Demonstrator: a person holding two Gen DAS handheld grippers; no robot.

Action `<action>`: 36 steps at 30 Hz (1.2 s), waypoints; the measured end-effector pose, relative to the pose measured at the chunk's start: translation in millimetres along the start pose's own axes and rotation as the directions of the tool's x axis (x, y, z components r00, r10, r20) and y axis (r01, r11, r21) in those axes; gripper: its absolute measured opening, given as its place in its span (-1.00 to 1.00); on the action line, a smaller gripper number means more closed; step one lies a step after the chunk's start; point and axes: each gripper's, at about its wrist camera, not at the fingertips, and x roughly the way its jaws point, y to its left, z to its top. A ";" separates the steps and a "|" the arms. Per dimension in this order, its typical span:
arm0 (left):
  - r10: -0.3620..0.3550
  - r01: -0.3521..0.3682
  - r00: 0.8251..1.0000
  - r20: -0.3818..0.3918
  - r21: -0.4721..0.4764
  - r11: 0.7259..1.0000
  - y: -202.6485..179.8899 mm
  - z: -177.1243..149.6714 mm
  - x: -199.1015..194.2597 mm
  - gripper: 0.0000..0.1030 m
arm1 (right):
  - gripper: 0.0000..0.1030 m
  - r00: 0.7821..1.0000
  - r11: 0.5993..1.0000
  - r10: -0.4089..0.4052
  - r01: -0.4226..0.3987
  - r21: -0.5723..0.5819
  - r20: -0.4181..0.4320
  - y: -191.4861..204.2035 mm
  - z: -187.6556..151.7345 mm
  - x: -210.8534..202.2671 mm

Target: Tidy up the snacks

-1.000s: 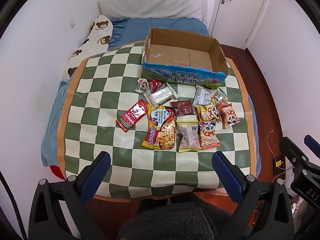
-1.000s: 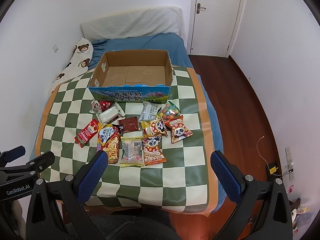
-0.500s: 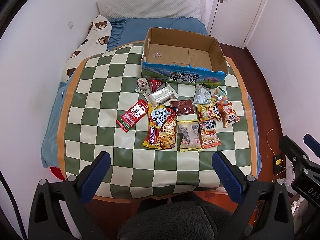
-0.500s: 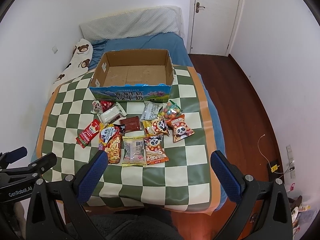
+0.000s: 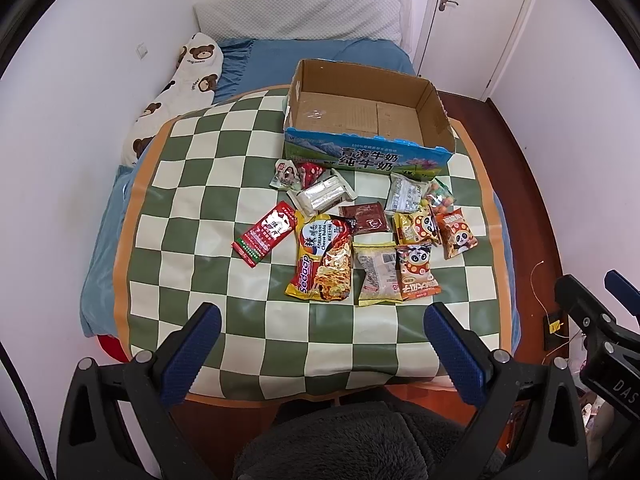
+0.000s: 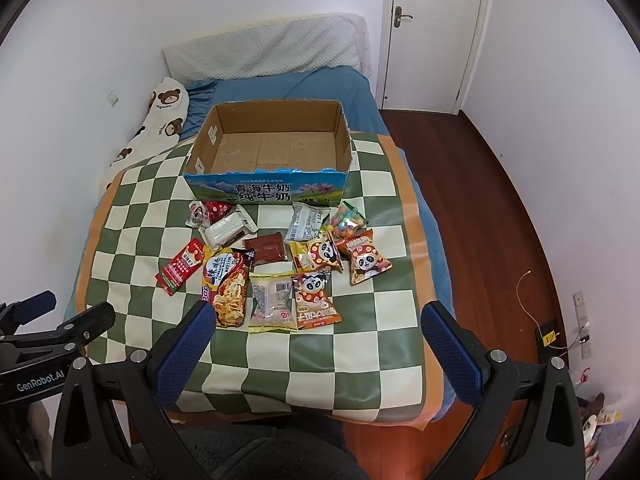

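An empty cardboard box [image 5: 362, 114] [image 6: 276, 148] stands at the far side of a green-and-white checkered cloth [image 5: 192, 208] [image 6: 376, 320]. Several snack packets lie in front of it: a noodle pack [image 5: 324, 258] [image 6: 226, 282], a red sachet [image 5: 268, 236], panda packets [image 5: 418, 272] [image 6: 366, 262], a brown packet [image 5: 366, 218] and a silver one [image 5: 322, 194]. My left gripper [image 5: 322, 334] is open and empty above the cloth's near edge. My right gripper [image 6: 318, 334] is open and empty, just short of the nearest packets.
The cloth covers a table at the foot of a blue bed [image 6: 288, 84] with a bear-print pillow [image 5: 180, 88]. White walls stand on the left. A wooden floor [image 6: 480, 200] and a door [image 6: 432, 28] are on the right. A dark fuzzy seat [image 5: 352, 440] is below the grippers.
Both grippers have moved slightly forward toward the table; the snacks and box look a little closer. Nothing on the cloth has moved.
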 end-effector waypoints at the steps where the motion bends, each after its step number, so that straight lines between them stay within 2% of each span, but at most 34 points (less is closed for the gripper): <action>1: 0.000 0.000 1.000 0.002 0.000 1.000 0.0 -0.3 0.0 1.00 | 1.00 1.000 1.000 0.001 -0.001 -0.001 0.001 0.3 0.2 -0.5; 36: -0.005 0.005 1.000 0.031 0.008 1.000 -4.4 8.5 -1.0 1.00 | 1.00 1.000 1.000 0.002 -0.002 0.005 0.017 -5.2 10.6 -0.6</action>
